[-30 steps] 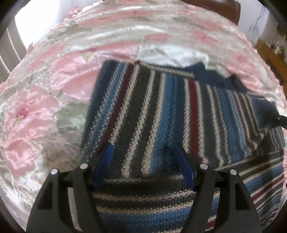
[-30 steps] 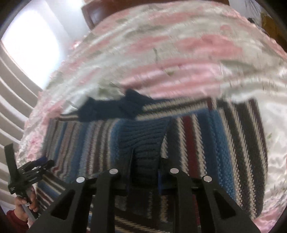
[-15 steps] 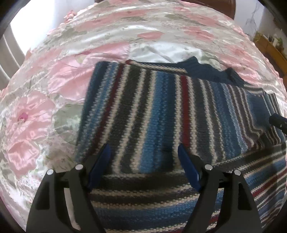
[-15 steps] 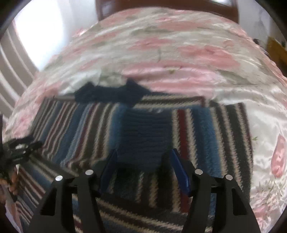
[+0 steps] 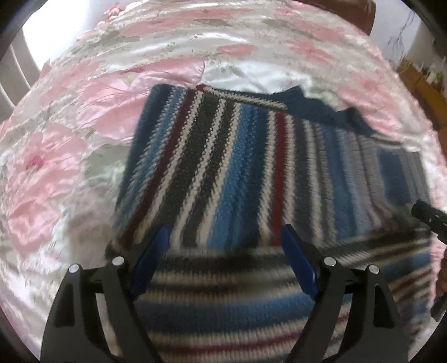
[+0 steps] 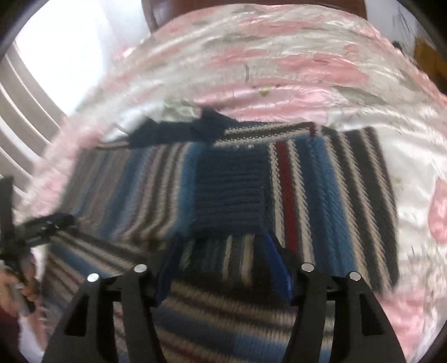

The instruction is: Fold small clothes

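Observation:
A striped knit sweater (image 5: 237,173) in blue, grey, white and dark red lies flat on the bed, its navy collar (image 5: 321,109) at the far edge. My left gripper (image 5: 223,237) hovers open over the sweater's left half, nothing between its blue pads. In the right wrist view the same sweater (image 6: 321,195) shows a navy ribbed cuff (image 6: 229,195) folded onto its middle. My right gripper (image 6: 223,243) stands open just short of that cuff, holding nothing.
The sweater rests on a shiny pink and white floral bedspread (image 5: 83,125). A dark wooden headboard (image 6: 156,11) stands at the far end. The other gripper (image 6: 42,226) and a hand (image 6: 16,287) show at the left edge of the right wrist view.
My right gripper has let go of the navy cuff and opened wide, drawing back from it. The left gripper stayed open and shifted slightly over the sweater.

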